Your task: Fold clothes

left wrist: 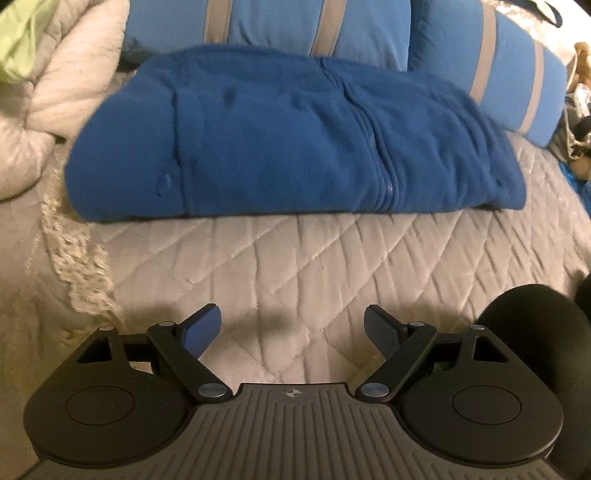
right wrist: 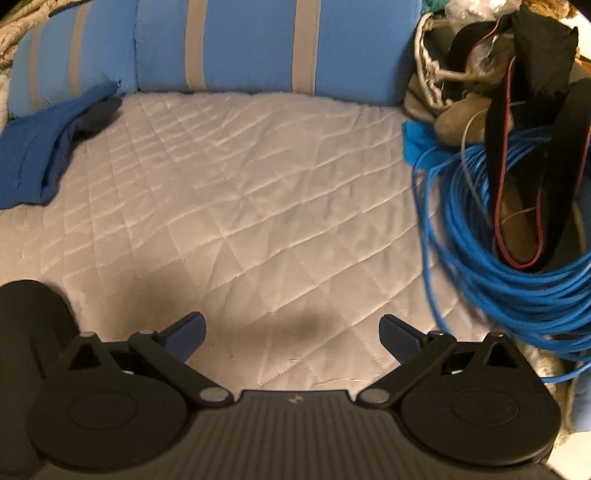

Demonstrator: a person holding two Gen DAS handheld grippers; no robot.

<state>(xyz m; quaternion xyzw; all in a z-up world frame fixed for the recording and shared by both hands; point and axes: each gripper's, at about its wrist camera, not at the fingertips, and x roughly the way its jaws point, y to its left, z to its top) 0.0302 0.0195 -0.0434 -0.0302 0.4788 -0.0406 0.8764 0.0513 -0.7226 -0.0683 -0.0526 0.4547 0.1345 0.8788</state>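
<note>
Folded blue garment (left wrist: 266, 147) lies on quilt (left wrist: 295, 258); both tongs gape, empty.

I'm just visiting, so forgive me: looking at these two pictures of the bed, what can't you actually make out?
- Blue garment: the left wrist view shows only its top; how neatly the layers beneath are folded is hidden. In the right wrist view the left edge cuts it off.
- Pile beside the blue cable coil: right wrist view, blurred and overlapping, partly cut by the right edge; individual items are unclear.
- Green fabric: left wrist view, cropped at the corner; unidentifiable.
</note>
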